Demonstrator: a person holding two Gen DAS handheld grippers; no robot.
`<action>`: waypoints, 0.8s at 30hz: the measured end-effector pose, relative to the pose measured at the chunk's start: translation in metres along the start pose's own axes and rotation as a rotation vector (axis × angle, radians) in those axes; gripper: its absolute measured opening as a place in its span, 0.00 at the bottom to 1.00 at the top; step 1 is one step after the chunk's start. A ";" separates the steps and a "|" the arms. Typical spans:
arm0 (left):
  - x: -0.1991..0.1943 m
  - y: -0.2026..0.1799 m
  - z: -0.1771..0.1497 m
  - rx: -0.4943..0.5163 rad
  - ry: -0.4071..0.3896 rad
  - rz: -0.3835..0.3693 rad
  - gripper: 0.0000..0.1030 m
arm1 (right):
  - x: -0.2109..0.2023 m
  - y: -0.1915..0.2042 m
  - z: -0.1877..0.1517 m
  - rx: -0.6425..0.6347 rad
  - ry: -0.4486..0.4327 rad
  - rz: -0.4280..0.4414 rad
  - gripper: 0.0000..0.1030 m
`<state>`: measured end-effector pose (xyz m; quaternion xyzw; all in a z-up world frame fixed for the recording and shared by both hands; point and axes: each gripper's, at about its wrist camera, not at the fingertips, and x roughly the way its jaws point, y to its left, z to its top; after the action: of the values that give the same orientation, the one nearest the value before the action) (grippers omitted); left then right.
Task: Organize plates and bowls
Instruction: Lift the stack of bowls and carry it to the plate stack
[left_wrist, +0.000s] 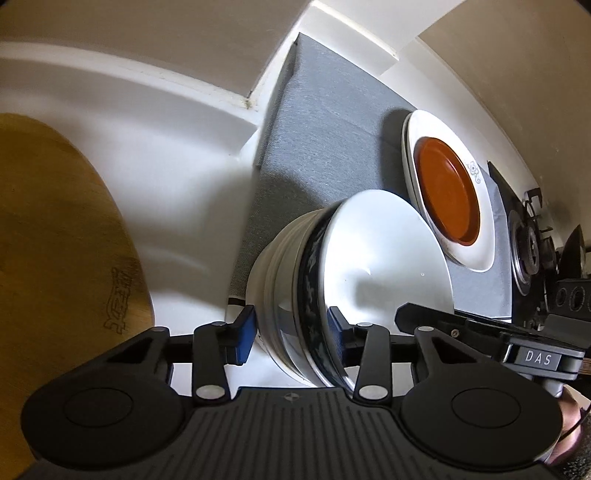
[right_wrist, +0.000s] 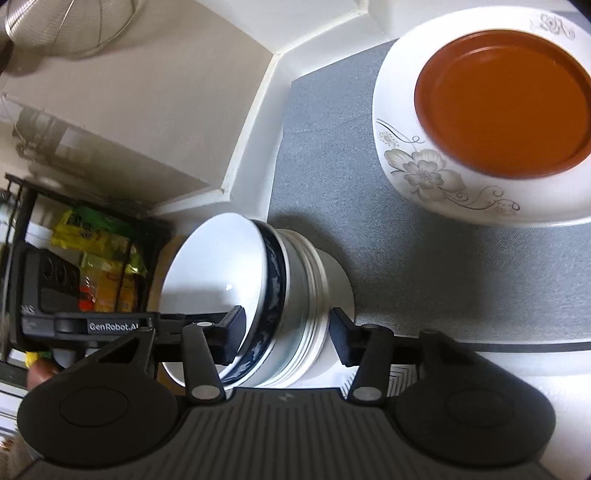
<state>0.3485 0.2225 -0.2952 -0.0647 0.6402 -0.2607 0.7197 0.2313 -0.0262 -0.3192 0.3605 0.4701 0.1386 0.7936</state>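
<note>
A stack of nested bowls (left_wrist: 332, 280) (white, one dark blue patterned rim) was seen at the gray mat's (left_wrist: 325, 140) edge on the tabletop, straddled by both grippers. Left gripper (left_wrist: 291, 332) and right gripper (right_wrist: 286, 332) jaws were spread wide, unclenched. An orange plate (right_wrist: 502, 103) was stacked on floral white plates (right_wrist: 424, 177) nearby.

Bowl stack (left_wrist: 354, 273): glazed ceramic, glossy, smooth; blue-patterned band on one. White plate (right_wrist: 424, 173): glossy ceramic, printed flowers. Orange dish (right_wrist: 502, 99): smooth, semi-gloss, possibly plastic. Grey mat (right_wrist: 332, 147): woven cloth, matt, fine grain. Board (left_wrist: 55, 240): wood, matt, branded mark. Strainer (right_wrist: 70, 26): metal mesh. Left gripper (left_wrist: 291, 332) and right gripper (right_wrist: 286, 332): matt black plastic.
</note>
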 end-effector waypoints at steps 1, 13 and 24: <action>-0.002 0.000 0.001 0.002 0.000 0.002 0.42 | 0.000 0.001 0.000 0.002 -0.003 -0.003 0.53; -0.003 -0.038 0.004 0.044 0.002 -0.002 0.42 | -0.035 0.004 0.011 -0.042 -0.089 -0.040 0.53; 0.015 -0.064 0.008 0.031 0.092 0.009 0.42 | -0.048 -0.023 0.014 0.100 -0.089 -0.101 0.44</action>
<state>0.3376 0.1587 -0.2801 -0.0386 0.6689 -0.2697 0.6916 0.2155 -0.0754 -0.3001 0.3814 0.4582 0.0587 0.8007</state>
